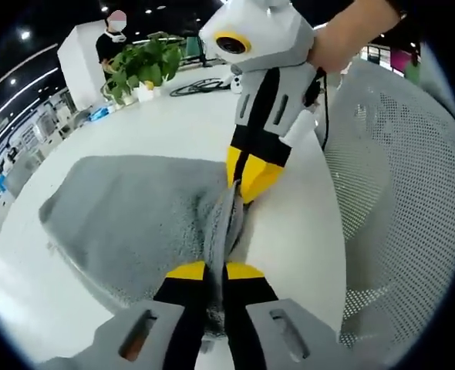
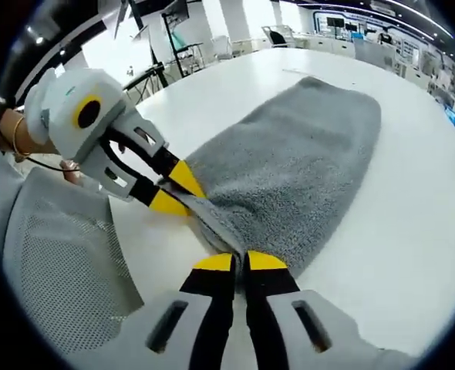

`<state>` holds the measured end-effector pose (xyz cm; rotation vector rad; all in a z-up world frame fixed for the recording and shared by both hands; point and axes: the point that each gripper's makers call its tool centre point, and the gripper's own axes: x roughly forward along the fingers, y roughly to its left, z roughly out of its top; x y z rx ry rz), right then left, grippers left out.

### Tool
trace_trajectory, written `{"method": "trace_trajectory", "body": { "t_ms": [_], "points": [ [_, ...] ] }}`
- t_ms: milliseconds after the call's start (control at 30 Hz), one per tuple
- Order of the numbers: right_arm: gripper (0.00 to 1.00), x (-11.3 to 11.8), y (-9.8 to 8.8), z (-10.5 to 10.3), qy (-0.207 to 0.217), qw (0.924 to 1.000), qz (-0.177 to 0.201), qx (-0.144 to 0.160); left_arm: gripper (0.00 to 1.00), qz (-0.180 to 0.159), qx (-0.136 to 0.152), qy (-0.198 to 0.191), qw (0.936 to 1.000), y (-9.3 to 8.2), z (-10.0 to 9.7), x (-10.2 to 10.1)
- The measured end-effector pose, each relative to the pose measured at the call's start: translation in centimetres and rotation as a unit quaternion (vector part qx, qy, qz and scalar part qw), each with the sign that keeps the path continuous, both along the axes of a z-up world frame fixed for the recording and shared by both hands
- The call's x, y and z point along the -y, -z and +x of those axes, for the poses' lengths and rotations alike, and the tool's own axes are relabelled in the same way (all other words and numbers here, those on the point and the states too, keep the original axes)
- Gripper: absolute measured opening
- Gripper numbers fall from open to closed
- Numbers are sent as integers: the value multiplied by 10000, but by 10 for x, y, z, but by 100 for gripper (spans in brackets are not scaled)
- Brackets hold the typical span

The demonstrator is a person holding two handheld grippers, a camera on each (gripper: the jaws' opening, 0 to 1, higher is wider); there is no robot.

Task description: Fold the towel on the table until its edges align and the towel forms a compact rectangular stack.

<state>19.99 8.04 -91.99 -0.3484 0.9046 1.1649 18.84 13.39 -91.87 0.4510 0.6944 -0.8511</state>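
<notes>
A grey towel [image 1: 135,216] lies spread on the white table [image 1: 158,123]. In the left gripper view my left gripper [image 1: 216,270] is shut on the towel's near edge, which is lifted into a ridge. Farther along that same edge the right gripper [image 1: 247,181] is shut on the towel, held by a hand. In the right gripper view the towel [image 2: 305,154] stretches away from my right gripper [image 2: 239,262], which pinches its near corner. The left gripper [image 2: 177,191] comes in from the left and clamps the same edge a short way off.
A white mesh chair back [image 1: 397,200] stands close beside the table, seen also as the chair back [image 2: 65,262] in the right gripper view. Potted plants [image 1: 139,69] and a black cable [image 1: 200,86] sit at the table's far side. A person stands behind the plants.
</notes>
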Motion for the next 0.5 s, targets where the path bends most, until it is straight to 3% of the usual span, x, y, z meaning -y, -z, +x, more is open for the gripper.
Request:
{"method": "trace_trajectory", "body": {
  "t_ms": [167, 233, 367, 433, 500],
  "points": [
    [2, 1, -3, 0, -168, 9998, -32, 129, 5, 27, -259, -151, 9995, -1, 1, 1],
    [2, 1, -5, 0, -464, 9983, -14, 339, 5, -297, -542, -485, 9969, -4, 1, 1],
    [5, 0, -10, 1, -781, 9932, 64, 859, 5, -696, -801, -755, 9915, -10, 4, -3],
    [8, -1, -10, -7, -760, 9942, 60, 756, 5, -808, -905, -880, 9887, -10, 5, -4],
    [14, -2, -8, -10, -853, 9926, 40, 865, 5, -912, -999, -989, 9859, -11, 5, -4]
  ]
}}
